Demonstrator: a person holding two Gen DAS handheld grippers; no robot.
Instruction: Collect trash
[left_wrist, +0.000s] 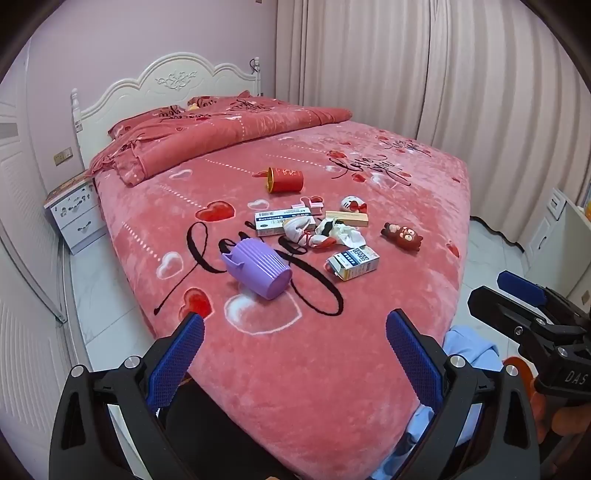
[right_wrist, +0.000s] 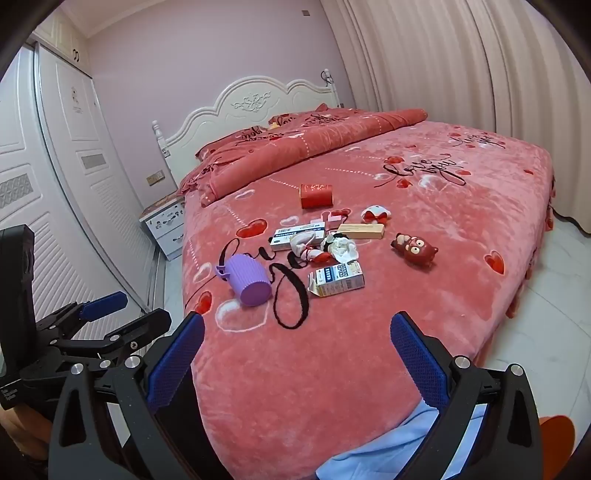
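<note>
A pile of litter lies mid-bed: a white and blue medicine box (left_wrist: 279, 221) (right_wrist: 295, 236), a torn small carton (left_wrist: 352, 262) (right_wrist: 338, 278), crumpled white and red scraps (left_wrist: 325, 234) (right_wrist: 330, 249) and a long tan box (left_wrist: 347, 218) (right_wrist: 362, 230). A purple ribbed cup (left_wrist: 258, 269) (right_wrist: 247, 280) lies on its side nearer to me. My left gripper (left_wrist: 295, 332) hovers open over the bed's foot, short of the cup. My right gripper (right_wrist: 298, 325) is open beside it, nothing between its pads.
A red tin (left_wrist: 286, 180) lies farther back. A brown toy figure (left_wrist: 402, 234) and a white and red toy (left_wrist: 352, 204) lie right of the pile. A folded quilt (left_wrist: 221, 136) lies by the headboard, a nightstand (left_wrist: 79, 218) at left, curtains (left_wrist: 461, 92) at right.
</note>
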